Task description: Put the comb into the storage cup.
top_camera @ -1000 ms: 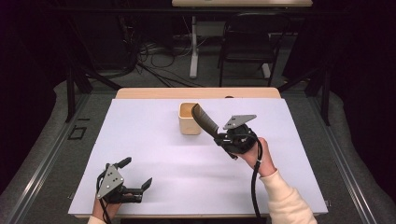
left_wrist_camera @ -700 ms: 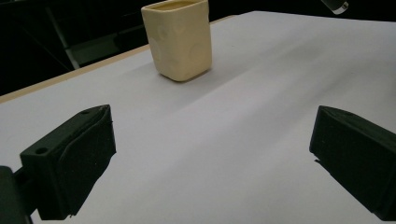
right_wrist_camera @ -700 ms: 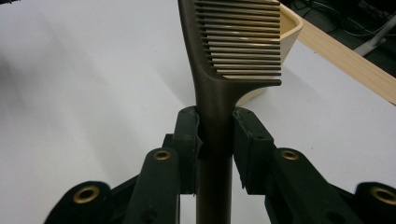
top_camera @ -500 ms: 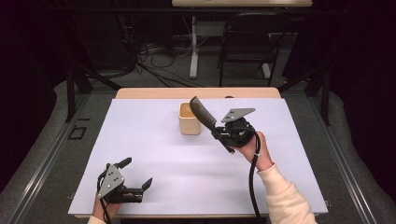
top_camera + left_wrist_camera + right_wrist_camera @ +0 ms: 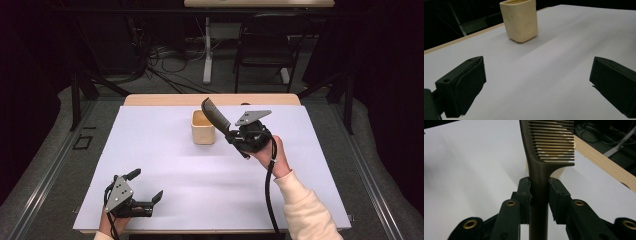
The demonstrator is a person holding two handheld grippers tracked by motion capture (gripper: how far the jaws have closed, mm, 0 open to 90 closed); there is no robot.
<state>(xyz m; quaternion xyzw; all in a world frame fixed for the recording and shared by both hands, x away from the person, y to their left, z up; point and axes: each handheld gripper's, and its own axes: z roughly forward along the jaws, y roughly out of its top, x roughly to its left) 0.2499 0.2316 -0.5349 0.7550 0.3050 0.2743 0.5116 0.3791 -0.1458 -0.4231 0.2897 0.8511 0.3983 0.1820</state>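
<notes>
Right claw (image 5: 539,191) clamped on the handle of a dark comb (image 5: 549,142), pads either side just below the teeth. Comb held up off the table (image 5: 165,165), tilted, its toothed end above the cream cup (image 5: 203,131). Likely light, stiff, smooth plastic; could pivot in the pinch. Handle is the place to grip, teeth too thin. Left claw (image 5: 147,187) apart, holding nothing, low at the near edge.

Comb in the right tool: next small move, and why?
Probably tip the comb teeth-down and lower it into the cup. The right tool is clamped on the comb's handle and holds it tilted in the air beside the cup's open top. The left tool rests open near the table edge, not involved.
</notes>
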